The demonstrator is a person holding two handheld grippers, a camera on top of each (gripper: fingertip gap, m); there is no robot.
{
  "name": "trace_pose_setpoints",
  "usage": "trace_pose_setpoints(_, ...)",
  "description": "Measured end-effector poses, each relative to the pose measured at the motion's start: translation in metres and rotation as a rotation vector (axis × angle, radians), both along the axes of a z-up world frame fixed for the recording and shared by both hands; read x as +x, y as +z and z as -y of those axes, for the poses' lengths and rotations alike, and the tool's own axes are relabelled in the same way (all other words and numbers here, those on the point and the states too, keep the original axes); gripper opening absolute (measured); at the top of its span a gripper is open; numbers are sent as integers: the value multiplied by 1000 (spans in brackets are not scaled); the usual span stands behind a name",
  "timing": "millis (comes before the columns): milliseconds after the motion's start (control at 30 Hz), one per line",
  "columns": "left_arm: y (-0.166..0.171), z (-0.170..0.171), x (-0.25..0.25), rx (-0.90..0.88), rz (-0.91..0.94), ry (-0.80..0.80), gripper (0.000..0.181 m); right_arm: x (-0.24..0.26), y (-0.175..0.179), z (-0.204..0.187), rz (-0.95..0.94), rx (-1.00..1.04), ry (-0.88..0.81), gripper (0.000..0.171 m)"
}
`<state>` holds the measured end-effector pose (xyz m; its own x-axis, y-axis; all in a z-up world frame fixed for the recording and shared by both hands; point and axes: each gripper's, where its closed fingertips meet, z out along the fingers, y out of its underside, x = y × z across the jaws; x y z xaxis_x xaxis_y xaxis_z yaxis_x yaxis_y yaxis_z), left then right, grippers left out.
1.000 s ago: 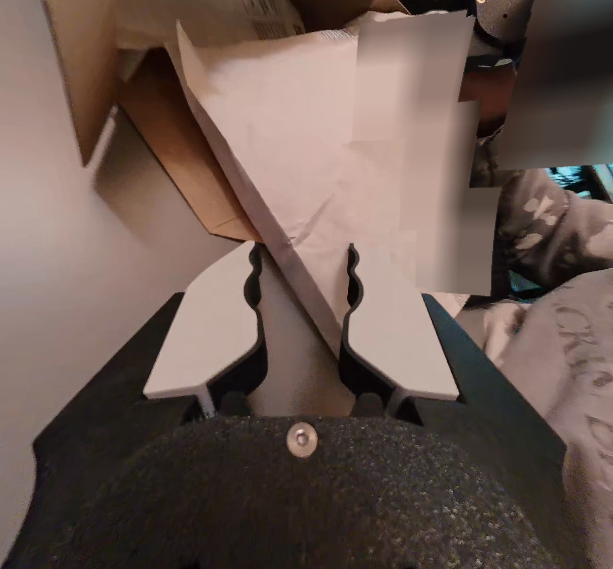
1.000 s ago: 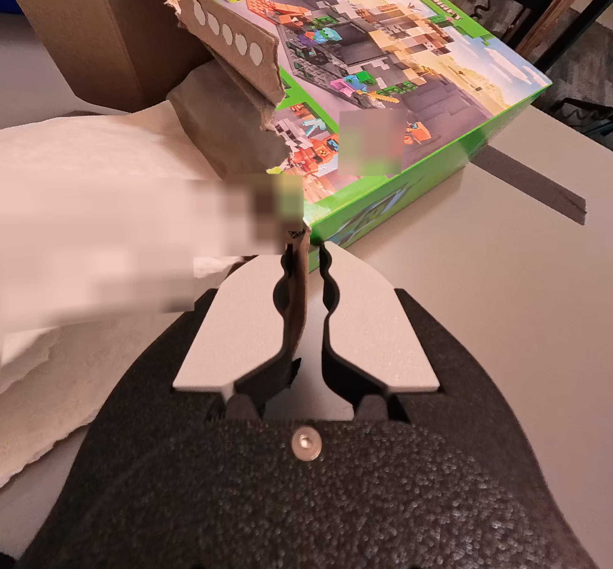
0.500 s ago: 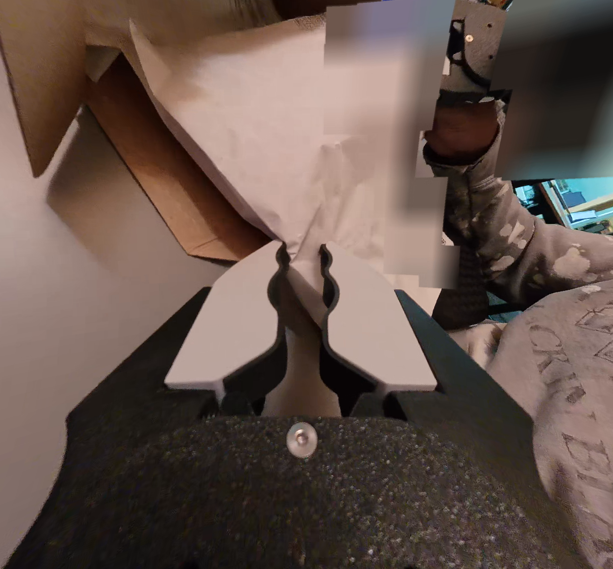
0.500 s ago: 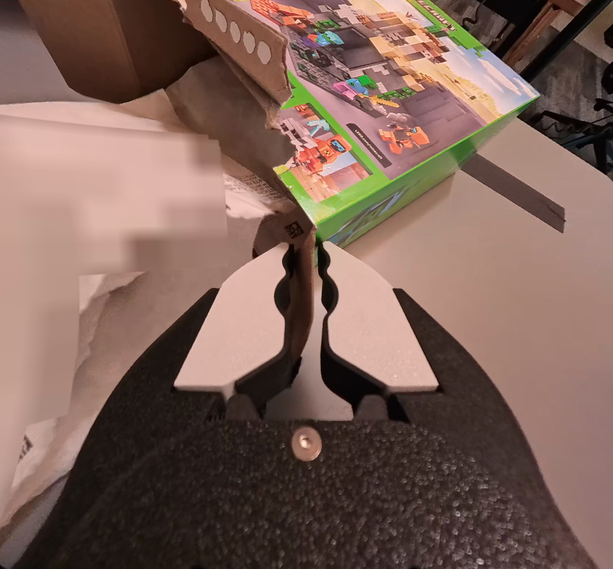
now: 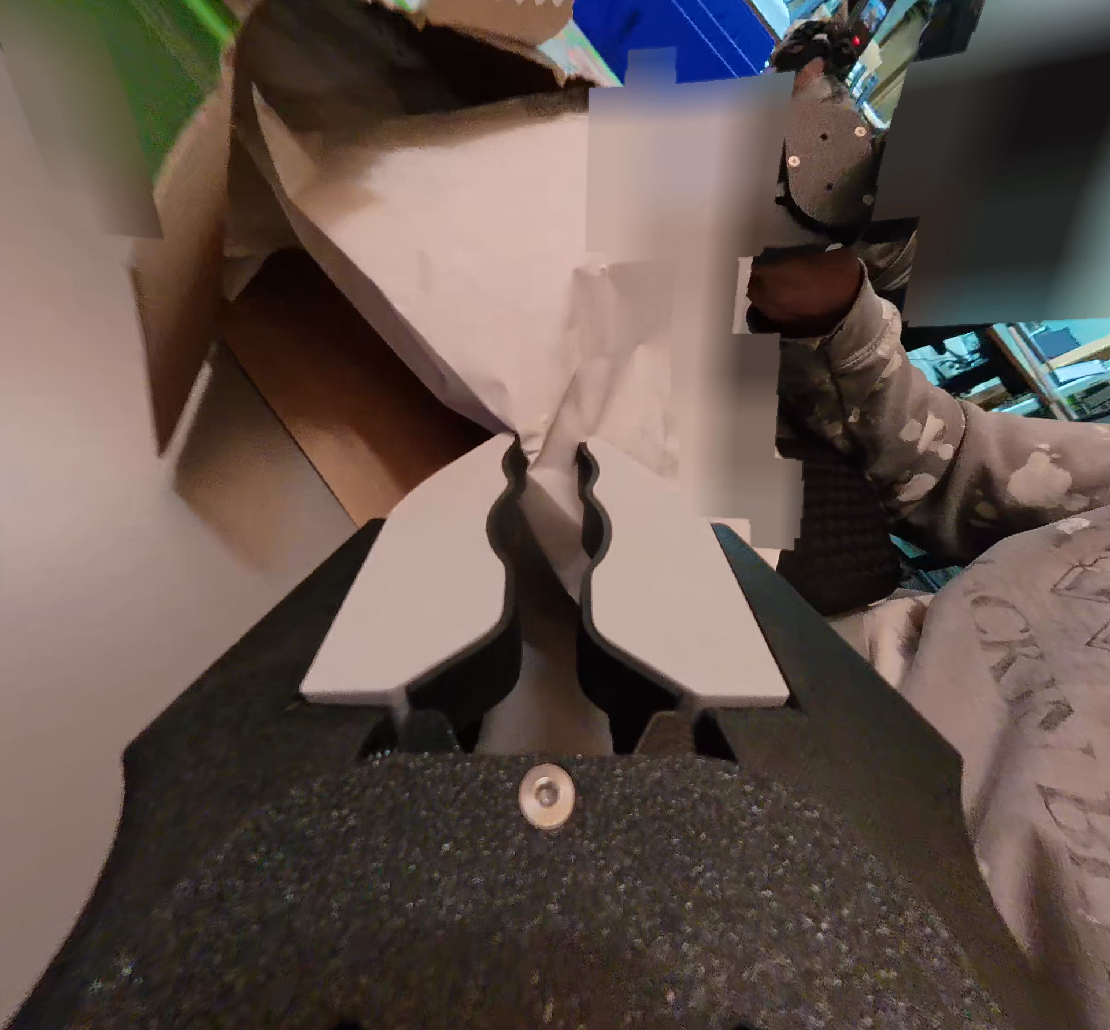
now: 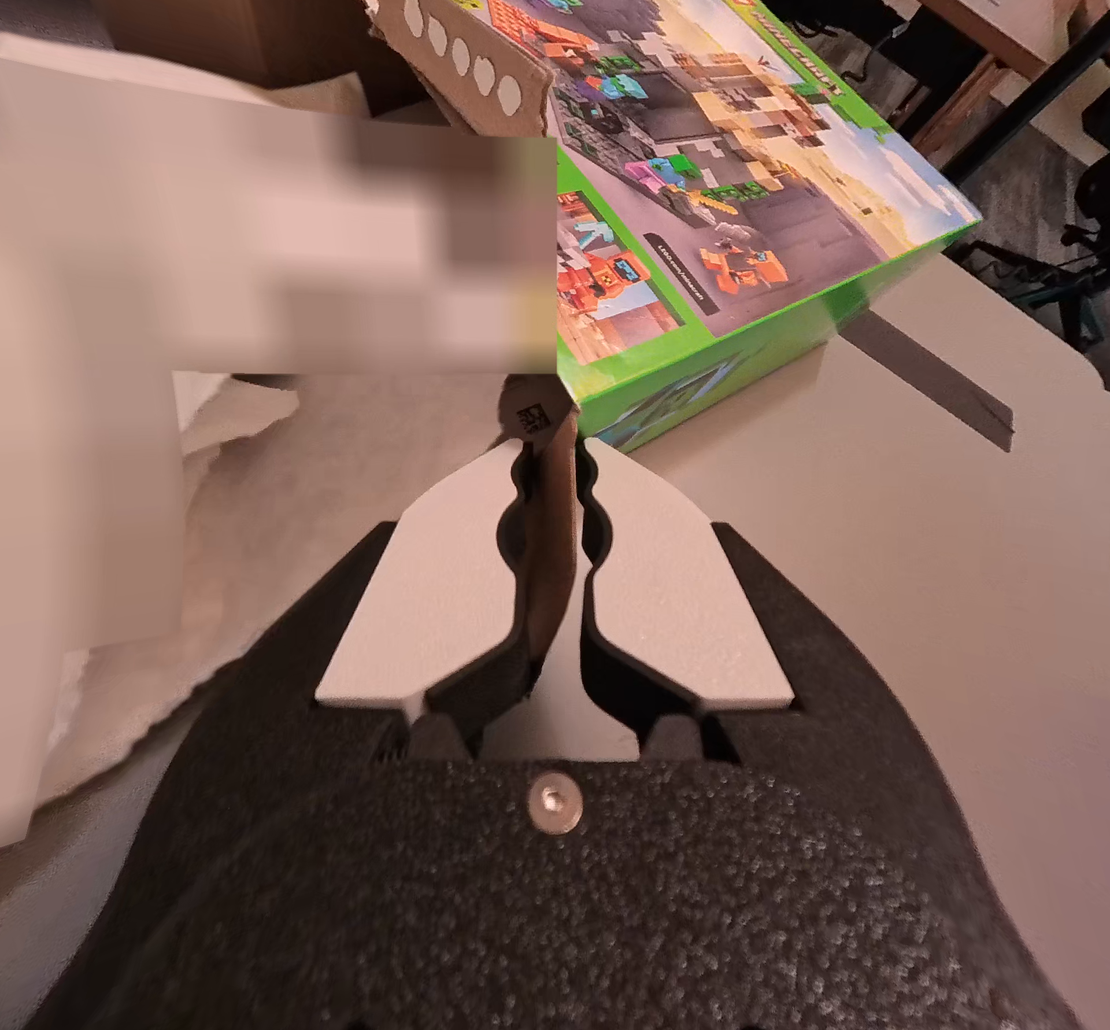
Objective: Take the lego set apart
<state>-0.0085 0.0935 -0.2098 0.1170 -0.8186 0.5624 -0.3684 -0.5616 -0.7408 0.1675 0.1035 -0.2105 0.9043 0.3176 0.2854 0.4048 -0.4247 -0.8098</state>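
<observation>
A green lego box (image 6: 751, 208) lies on the pale table, its near end torn open. My right gripper (image 6: 552, 448) is shut on a brown cardboard flap (image 6: 549, 520) of that box. My left gripper (image 5: 546, 454) is shut on the corner of a white paper bag (image 5: 456, 280) that sticks out of the box's open end (image 5: 384, 76). The right gripper's black body (image 5: 829, 160) and the hand holding it show at the upper right of the left wrist view. The bag (image 6: 240, 490) also shows at the left in the right wrist view.
The box's torn top flap with a row of white oval spots (image 6: 462, 58) stands up over the opening. A grey strip (image 6: 925, 376) lies on the table (image 6: 901, 580) right of the box. A blue bin (image 5: 661, 10) stands behind. A person's patterned sleeve (image 5: 901, 430) is at the right. Left tips to right tips: about 20 cm.
My left gripper closed on the paper bag's corner and drew it farther out of the box. My right gripper stayed shut on the flap; the box shifted slightly.
</observation>
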Motion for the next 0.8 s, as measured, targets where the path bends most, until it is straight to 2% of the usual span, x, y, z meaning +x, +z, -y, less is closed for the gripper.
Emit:
trace_pose_setpoints(267,25,-31,20,37,-16,-29,14,-3,1,0,31,20,75,13)
trace_pose_setpoints(333,21,-44,29,22,-33,3,14,-2,1,1,39,24,80,13)
trace_pose_setpoints(433,-4,-60,37,-6,-103,57,13,-1,0,1,39,26,84,13)
trace_pose_setpoints(600,-19,-64,36,-44,-151,65,14,1,0,1,16,21,78,13)
trace_pose_setpoints(700,-3,-56,25,-13,-123,53,27,5,-1,1,27,20,66,13)
trace_pose_setpoints(800,14,-47,5,108,-123,56,30,4,-1,1,23,14,65,13)
